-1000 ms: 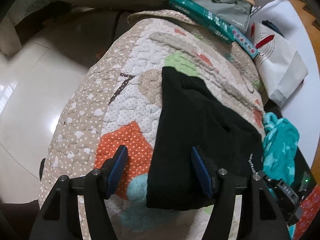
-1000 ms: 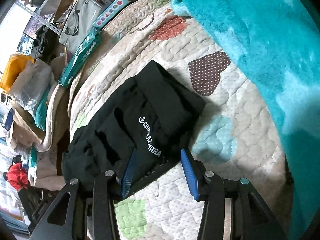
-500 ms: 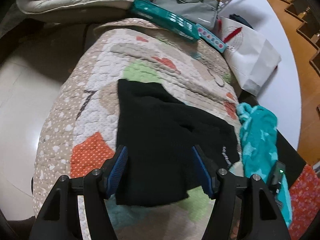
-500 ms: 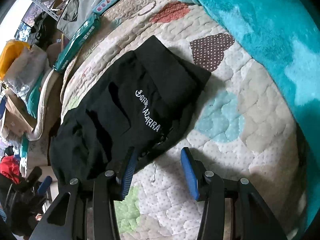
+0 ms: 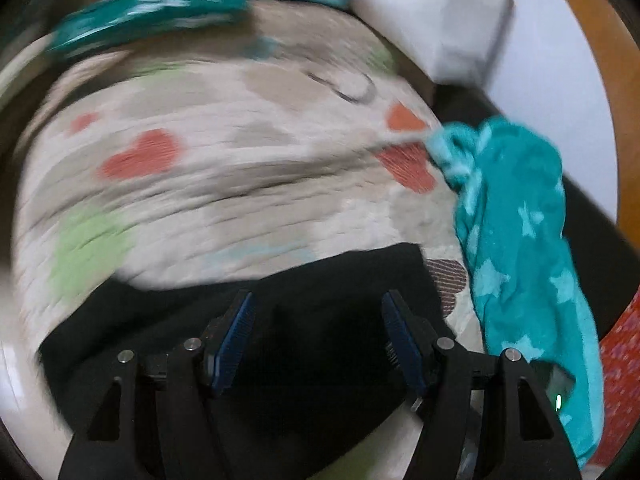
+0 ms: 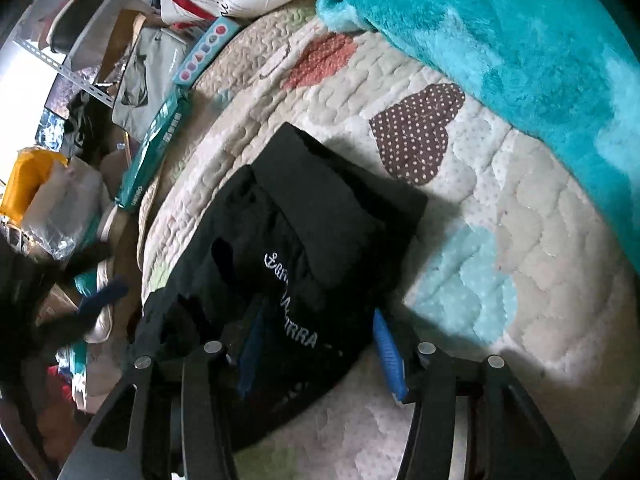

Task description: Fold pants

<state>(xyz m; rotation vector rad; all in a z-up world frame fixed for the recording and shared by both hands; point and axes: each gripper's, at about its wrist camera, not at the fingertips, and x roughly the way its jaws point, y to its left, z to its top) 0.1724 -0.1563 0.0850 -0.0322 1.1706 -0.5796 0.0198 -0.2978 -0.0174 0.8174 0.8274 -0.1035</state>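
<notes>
A quilted bedspread [image 6: 520, 216] with hearts covered the bed, with a fuzzy teal blanket [image 6: 520, 28] on its far right. The black pants [image 6: 304, 240] lay folded in the middle, near both tools. The left gripper [image 5: 316, 332] hung over them with jaws apart, holding nothing. The right gripper [image 6: 316, 348] had just been opening, with the pants' near edge between its jaws but not squeezed. The pants looked soft, light and floppy, so a folded edge seemed the best place to pinch.

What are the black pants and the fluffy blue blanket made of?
The pants look like soft matte knit cloth, maybe cotton jersey: dull black, limp folds, stitched white lettering. The blanket looks like plush fleece: its teal pile is fuzzy and catches the light. The exact fibre of either can't be told.
</notes>
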